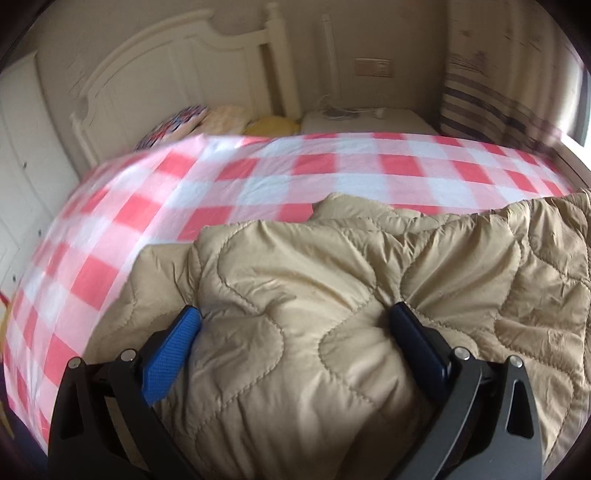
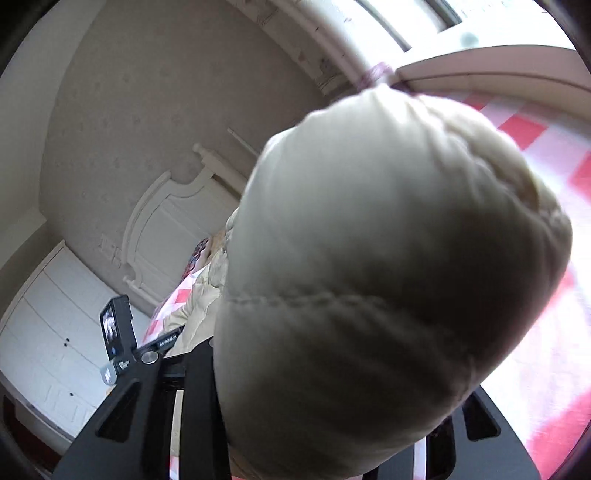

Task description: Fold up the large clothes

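Note:
A beige quilted jacket [image 1: 332, 295] lies crumpled on a bed with a red and white checked sheet [image 1: 221, 177]. My left gripper [image 1: 295, 317] has its blue-padded fingers [image 1: 173, 343] wide apart with a thick fold of the jacket bulging between them. In the right wrist view a fat bunch of the same jacket [image 2: 388, 277] fills the frame right in front of the camera, held up off the bed between my right gripper's fingers, whose tips are hidden by the cloth. The left gripper's body [image 2: 118, 339] shows at the lower left.
A white headboard [image 1: 177, 74] and several pillows [image 1: 207, 118] are at the far end of the bed. A white nightstand [image 1: 362, 118] and striped curtain [image 1: 480, 99] stand at the back right. A white wardrobe [image 2: 48, 325] is on the left, a window [image 2: 424, 22] on the right.

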